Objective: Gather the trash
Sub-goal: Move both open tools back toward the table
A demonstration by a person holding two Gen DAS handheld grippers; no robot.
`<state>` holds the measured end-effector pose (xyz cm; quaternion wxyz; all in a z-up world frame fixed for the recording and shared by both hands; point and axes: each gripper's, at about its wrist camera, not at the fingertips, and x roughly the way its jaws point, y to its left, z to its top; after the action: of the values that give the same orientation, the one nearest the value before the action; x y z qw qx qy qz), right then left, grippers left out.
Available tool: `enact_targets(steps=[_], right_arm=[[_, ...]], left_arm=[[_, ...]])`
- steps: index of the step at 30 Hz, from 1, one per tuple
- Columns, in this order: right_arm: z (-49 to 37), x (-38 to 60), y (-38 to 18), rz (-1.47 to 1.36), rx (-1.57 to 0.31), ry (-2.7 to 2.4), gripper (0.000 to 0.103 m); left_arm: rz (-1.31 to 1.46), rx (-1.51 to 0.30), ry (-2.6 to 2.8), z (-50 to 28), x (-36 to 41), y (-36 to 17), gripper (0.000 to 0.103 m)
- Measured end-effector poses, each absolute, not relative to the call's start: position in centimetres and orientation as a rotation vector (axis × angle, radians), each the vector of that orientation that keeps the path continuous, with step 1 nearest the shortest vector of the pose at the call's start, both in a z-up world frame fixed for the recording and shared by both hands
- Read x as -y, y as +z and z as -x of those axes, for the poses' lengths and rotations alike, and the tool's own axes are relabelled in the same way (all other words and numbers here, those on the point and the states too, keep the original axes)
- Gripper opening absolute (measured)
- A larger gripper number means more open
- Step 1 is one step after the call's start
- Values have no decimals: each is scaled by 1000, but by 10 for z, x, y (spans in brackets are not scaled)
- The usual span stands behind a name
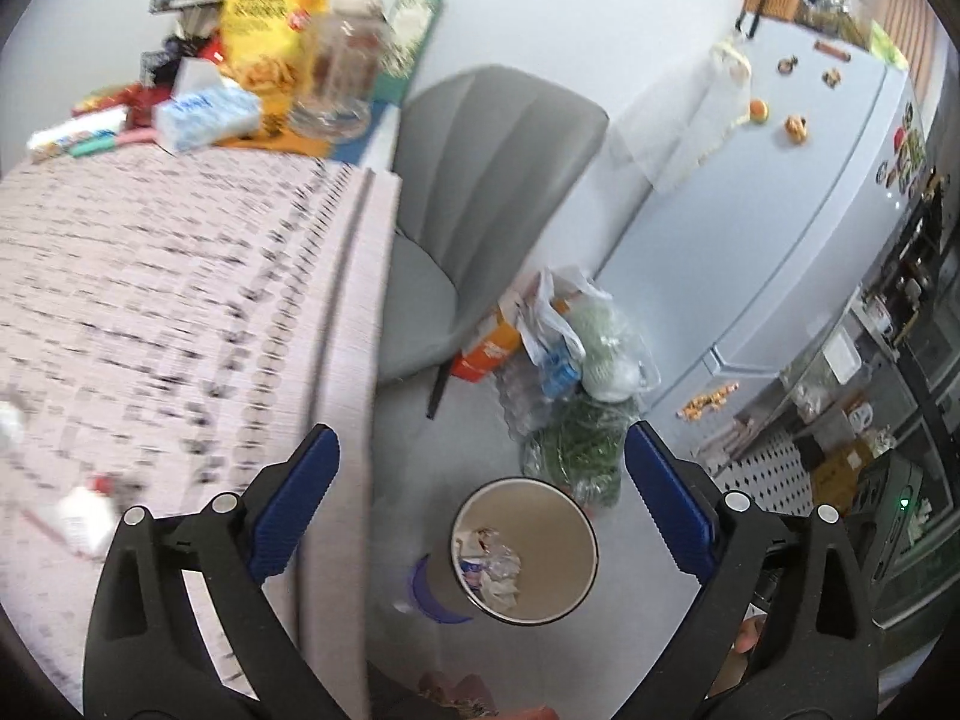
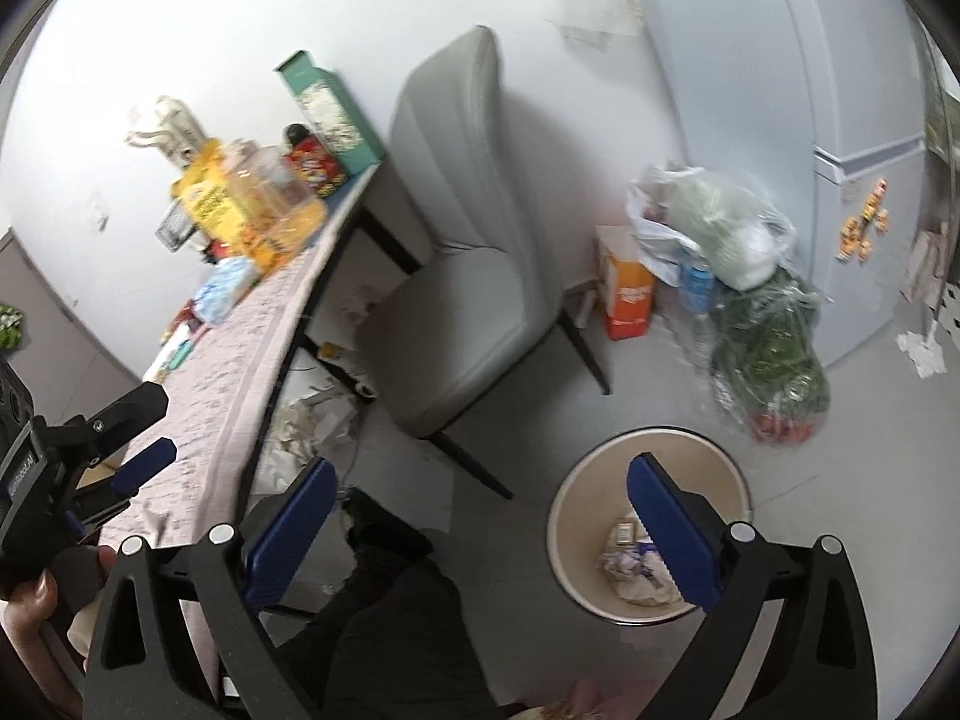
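Left gripper (image 1: 483, 495) and right gripper (image 2: 480, 525): jaws spread wide, nothing between the pads. Waste bin (image 1: 579, 531) on floor right of table (image 1: 180, 276), near grey chair (image 1: 480, 192); crumpled trash (image 2: 636, 564) lies inside.

Black hand-held gripper (image 1: 480, 504), ridged blue pads (image 1: 669, 495), silver rivets.

I see a grey chair (image 1: 480, 192) pushed beside the patterned table (image 1: 180, 300), far end crowded with a yellow snack bag (image 1: 270, 18) and tissue pack (image 1: 204, 114). White fridge (image 1: 780, 210) on the right, orange box (image 2: 627, 294) near it.
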<state>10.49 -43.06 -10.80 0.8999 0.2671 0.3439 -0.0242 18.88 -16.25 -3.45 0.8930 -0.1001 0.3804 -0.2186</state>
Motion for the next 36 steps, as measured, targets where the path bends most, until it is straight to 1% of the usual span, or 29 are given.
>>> enact_targets(steps=[11,19,29,36], right_arm=[[-86,361,-44,-493,-650,93,95],[-69,318,-12,-434,-619,181,95],[-63,269,0,-370,-620,268,95],[-63,224,-7,-260,-633,318,95]], left_arm=[[291,-662,-370,-141,83,23,97],[340,-593,-304,-104,28,48,97],[403,-525,-200,-63,-36,51,97],[434,-548,-137,-51,-74,26,97]])
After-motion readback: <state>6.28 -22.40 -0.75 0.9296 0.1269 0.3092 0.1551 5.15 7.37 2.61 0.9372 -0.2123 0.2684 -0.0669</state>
